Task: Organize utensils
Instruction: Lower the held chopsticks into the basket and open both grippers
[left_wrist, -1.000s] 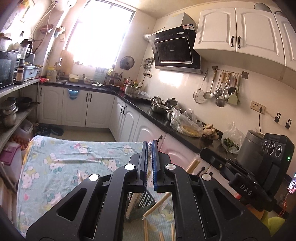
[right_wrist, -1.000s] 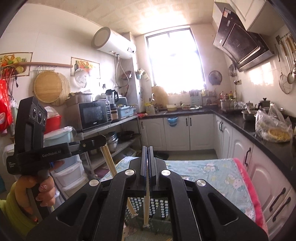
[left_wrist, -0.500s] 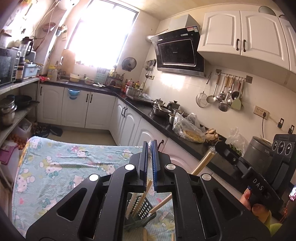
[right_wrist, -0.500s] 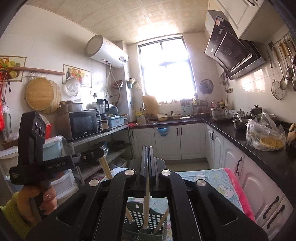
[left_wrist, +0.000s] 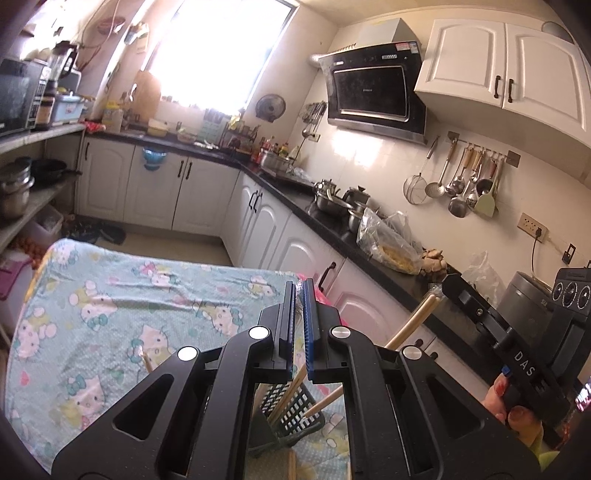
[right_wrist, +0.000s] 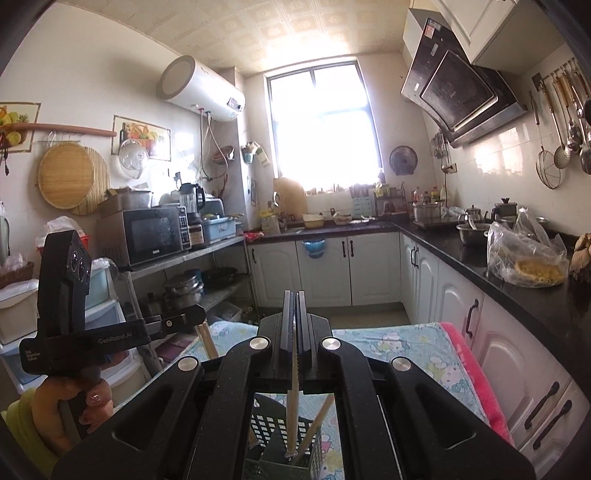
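Observation:
A dark slotted utensil basket (left_wrist: 295, 411) (right_wrist: 275, 430) stands on the table under both grippers. My left gripper (left_wrist: 299, 293) is shut on a wooden chopstick (left_wrist: 290, 389) that slants down into the basket. My right gripper (right_wrist: 295, 301) is shut on another chopstick (right_wrist: 293, 402), hanging upright with its lower end inside the basket. In the left wrist view, the right gripper (left_wrist: 448, 286) holds its chopstick (left_wrist: 412, 323) from the right. In the right wrist view, the left gripper (right_wrist: 201, 319) holds its chopstick (right_wrist: 207, 341) on the left. One more chopstick (right_wrist: 317, 415) leans in the basket.
The table wears a pale blue cartoon-cat cloth (left_wrist: 110, 295) with a pink blanket edge (right_wrist: 476, 373) on its right side. Loose chopsticks (left_wrist: 291, 467) lie near the basket. A black counter (left_wrist: 369, 251) with bags and pots runs along the right, and a shelf with a microwave (right_wrist: 151, 234) along the left.
Both grippers have come down over the basket, still shut on their chopsticks. The chopstick ends now reach into the basket, which shows more fully in both views.

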